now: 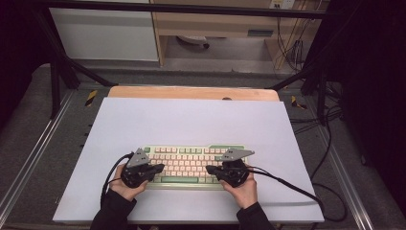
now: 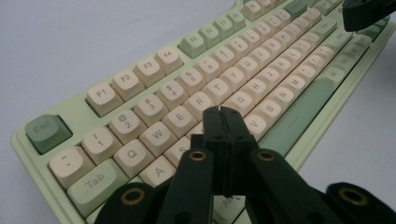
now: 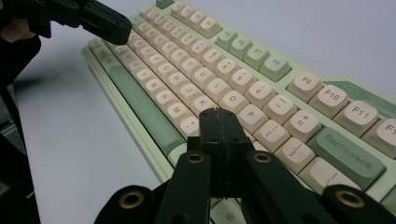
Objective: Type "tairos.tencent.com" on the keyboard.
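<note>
Two handheld grippers, matte black. Left gripper (image 1: 154,168) and right gripper (image 1: 213,169) each topped by a grey three-cornered plate (image 1: 139,157). Jaws built of flat black link arms with brass-coloured ringed pivots (image 2: 197,155); larger brass-ringed holes lower on the body. Thin seam visible down joined jaw blocks. Black cable (image 1: 287,184) trailing from each gripper. Dark long sleeves (image 1: 113,213) on both forearms.

Keys beneath the left hand-held gripper (image 2: 223,122) — hidden, unreadable.
</note>
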Motion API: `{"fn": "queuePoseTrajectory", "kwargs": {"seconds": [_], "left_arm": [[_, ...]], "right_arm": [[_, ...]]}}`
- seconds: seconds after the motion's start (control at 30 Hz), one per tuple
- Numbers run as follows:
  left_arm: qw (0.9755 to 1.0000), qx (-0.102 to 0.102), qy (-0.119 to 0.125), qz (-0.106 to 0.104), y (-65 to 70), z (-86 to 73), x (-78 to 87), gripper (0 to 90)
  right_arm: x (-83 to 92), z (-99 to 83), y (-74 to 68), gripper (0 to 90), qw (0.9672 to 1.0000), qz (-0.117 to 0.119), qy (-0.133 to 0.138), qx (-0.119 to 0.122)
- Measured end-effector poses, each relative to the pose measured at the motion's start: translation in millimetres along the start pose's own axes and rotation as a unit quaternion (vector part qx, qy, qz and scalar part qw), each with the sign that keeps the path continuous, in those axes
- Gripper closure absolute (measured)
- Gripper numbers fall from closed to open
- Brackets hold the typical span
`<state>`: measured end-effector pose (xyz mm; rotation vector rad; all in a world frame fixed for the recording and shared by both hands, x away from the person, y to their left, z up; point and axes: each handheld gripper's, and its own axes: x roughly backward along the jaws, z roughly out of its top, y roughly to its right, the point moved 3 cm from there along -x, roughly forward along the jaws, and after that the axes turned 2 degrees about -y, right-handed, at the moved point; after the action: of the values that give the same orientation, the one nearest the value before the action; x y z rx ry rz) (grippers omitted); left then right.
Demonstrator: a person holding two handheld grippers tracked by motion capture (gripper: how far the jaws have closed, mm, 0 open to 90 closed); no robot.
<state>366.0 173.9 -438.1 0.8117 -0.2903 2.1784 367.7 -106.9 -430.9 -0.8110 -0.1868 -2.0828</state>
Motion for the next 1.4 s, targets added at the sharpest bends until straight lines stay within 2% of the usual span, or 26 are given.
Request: {"fn": "queuePoseTrajectory", "kwargs": {"seconds": [0.43,0.93,1.4], "left_arm": [[0.9998,-0.009,-0.014,-0.008,8.7,0.4,-13.5,89.7],[0.9996,-0.017,-0.021,-0.011,12.1,-4.5,-19.1,89.9],[0.9998,-0.016,-0.011,-0.007,10.2,-2.6,-10.6,89.9]], "right_arm": [[1.0,-2.8,2.0,90.0,1.0000,-0.001,-0.002,0.001],[1.2,-2.9,2.2,90.0,1.0000,-0.001,-0.004,0.002],[1.3,-3.2,2.1,90.0,1.0000,-0.001,-0.004,0.006]]}}
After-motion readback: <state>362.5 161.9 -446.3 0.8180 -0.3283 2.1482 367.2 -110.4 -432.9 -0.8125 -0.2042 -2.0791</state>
